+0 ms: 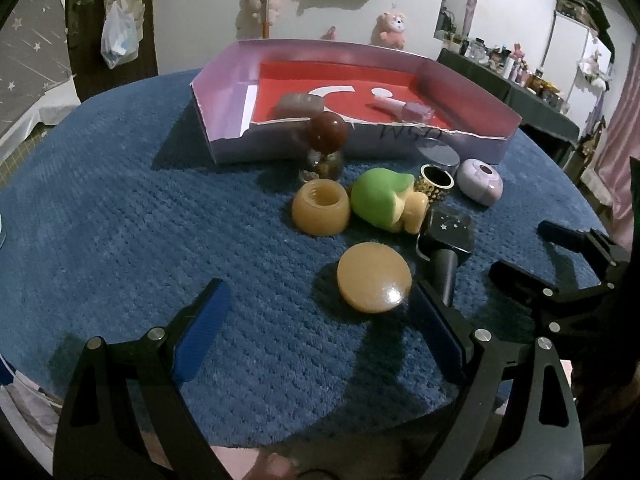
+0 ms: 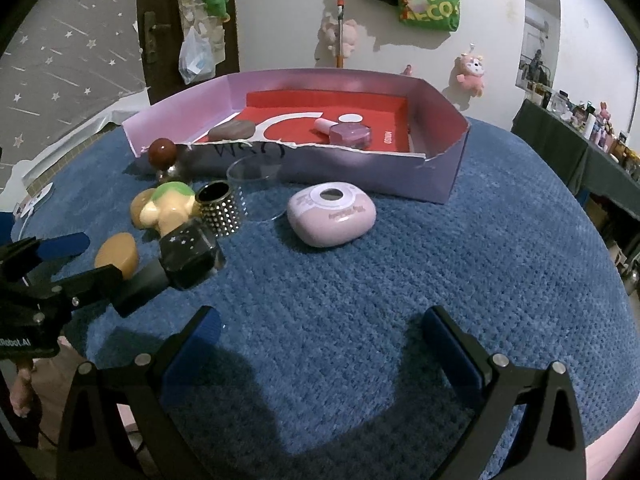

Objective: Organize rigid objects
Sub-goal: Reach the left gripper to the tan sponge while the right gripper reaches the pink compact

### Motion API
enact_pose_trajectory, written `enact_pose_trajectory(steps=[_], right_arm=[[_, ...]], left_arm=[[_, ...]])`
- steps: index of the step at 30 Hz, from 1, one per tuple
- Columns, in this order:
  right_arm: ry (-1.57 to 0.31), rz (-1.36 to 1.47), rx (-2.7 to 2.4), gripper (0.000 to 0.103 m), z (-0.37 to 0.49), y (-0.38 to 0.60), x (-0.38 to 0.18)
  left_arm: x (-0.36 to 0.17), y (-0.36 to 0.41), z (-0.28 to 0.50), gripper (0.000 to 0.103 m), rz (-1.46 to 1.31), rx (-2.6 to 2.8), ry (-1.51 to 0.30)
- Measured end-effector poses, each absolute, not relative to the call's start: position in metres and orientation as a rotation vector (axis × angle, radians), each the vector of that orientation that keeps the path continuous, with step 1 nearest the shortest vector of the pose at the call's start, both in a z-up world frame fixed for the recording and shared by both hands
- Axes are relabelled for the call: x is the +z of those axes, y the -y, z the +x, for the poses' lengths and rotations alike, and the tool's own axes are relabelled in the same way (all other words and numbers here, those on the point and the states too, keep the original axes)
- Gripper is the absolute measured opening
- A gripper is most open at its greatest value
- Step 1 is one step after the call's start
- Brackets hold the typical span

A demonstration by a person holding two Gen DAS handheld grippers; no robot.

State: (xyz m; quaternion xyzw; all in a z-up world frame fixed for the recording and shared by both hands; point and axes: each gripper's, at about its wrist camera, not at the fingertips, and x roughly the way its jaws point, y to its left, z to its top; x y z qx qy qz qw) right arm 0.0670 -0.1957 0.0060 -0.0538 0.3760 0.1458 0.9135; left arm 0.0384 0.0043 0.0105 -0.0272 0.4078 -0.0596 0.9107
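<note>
My left gripper [image 1: 320, 300] is open and empty just above the blue mat; a tan round lid [image 1: 374, 277] lies between its fingertips, close to the right one. Beyond sit a tan jar [image 1: 320, 208], a green-capped mushroom figure [image 1: 386, 198], a black starred bottle [image 1: 448, 236], a studded gold ring cup [image 1: 436, 182], a brown ball-topped bottle [image 1: 326, 140] and a lilac case [image 1: 480, 180]. My right gripper [image 2: 320, 324] is open and empty, short of the lilac case [image 2: 332, 214]. The lilac box [image 2: 440, 176] holds a pink polish bottle [image 2: 348, 130] and a brown block [image 2: 232, 130].
The round table has a blue knitted mat [image 2: 440, 272]. A clear plastic disc [image 2: 256, 188] leans by the box front. My left gripper also shows in the right wrist view [image 2: 80, 256], my right one in the left wrist view [image 1: 532, 252]. A cluttered dark shelf [image 2: 580, 140] stands far right.
</note>
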Motion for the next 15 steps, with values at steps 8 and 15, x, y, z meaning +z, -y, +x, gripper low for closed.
enact_pose_trajectory(steps=[8, 15], right_arm=[[-0.774, -0.104, 0.296, 0.103, 0.0732, 0.1972, 0.0076], [-0.772, -0.106, 0.295, 0.103, 0.0735, 0.1970, 0.0066]], left_arm=[[0.0094, -0.0007, 0.0416, 0.091, -0.032, -0.110, -0.831], [0.0084, 0.0013, 0.0426, 0.091, -0.020, -0.097, -0.829]])
